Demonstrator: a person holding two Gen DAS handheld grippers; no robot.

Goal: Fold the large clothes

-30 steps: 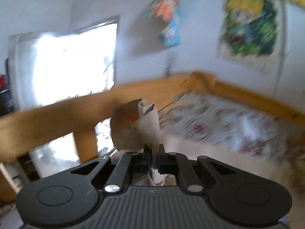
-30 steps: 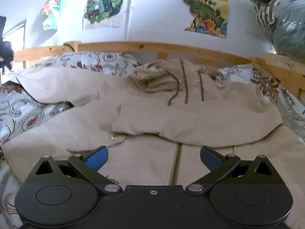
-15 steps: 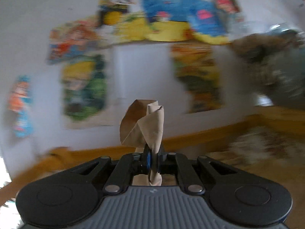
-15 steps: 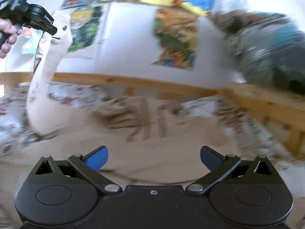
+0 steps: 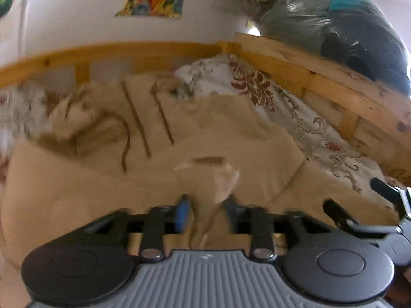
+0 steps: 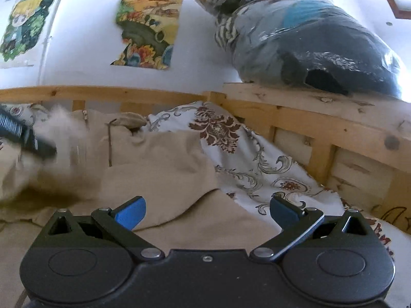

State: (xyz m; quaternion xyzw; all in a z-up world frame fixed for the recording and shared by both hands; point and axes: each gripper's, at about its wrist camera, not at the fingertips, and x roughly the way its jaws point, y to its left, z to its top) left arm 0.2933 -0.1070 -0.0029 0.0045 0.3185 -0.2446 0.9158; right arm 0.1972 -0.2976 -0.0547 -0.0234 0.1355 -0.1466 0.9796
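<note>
A beige hooded jacket (image 5: 108,184) with a zip and drawstrings lies spread on the bed; it also fills the lower left (image 6: 159,159) of the right wrist view. My left gripper (image 5: 206,205) hovers low over the jacket's body. Its jaws are opening, and the sleeve cuff (image 5: 213,179) stands loose between them, blurred, with the pads apart from it. In the right wrist view the left gripper (image 6: 25,138) shows as a dark blur at the left edge. My right gripper (image 6: 206,213) is open and empty above the jacket's right side; its fingers (image 5: 385,192) show at the right edge of the left wrist view.
A floral sheet (image 6: 239,154) covers the mattress to the right of the jacket. A wooden bed rail (image 6: 308,118) runs along the back and right. A plastic-wrapped bundle (image 6: 308,41) sits on the rail's ledge. Posters (image 6: 146,25) hang on the white wall.
The left gripper, which held the sleeve cuff up high, has swung down over the jacket, and its jaws have parted around the cuff. The right gripper has turned toward the right rail, still open.
</note>
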